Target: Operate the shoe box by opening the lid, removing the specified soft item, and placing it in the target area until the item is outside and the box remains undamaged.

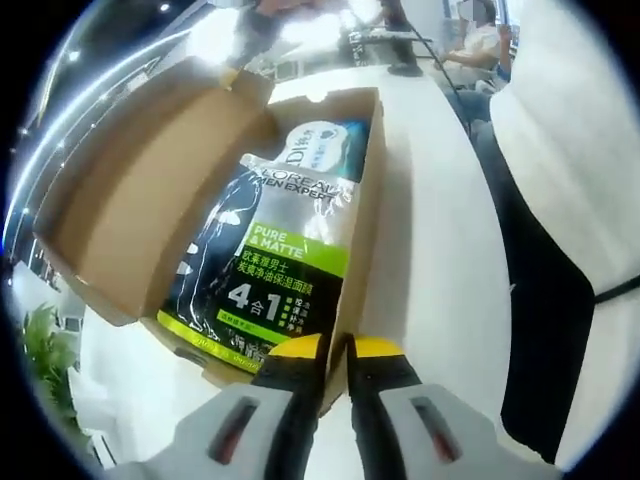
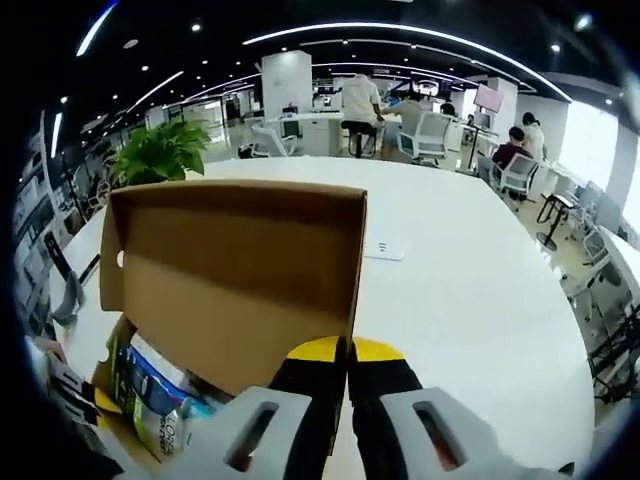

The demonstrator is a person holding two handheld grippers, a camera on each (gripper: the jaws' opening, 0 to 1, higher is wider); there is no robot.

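Here the right hand-held gripper [image 2: 348, 352] pinches the raised lid [image 2: 240, 270]; left hand-held gripper [image 1: 336, 350] clamps the box wall [image 1: 368, 230]; hold both steady, then lift the soft pouch [image 1: 275, 250] gently.

Brown box [image 1: 120, 200], black-green pouch [image 1: 270, 270]

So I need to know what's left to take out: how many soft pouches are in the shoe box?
1 for certain: the black-and-green pouch lying flat in the open shoe box, just ahead of the left tongs. Something with a white-and-blue top edge lies under it; more may be hidden.
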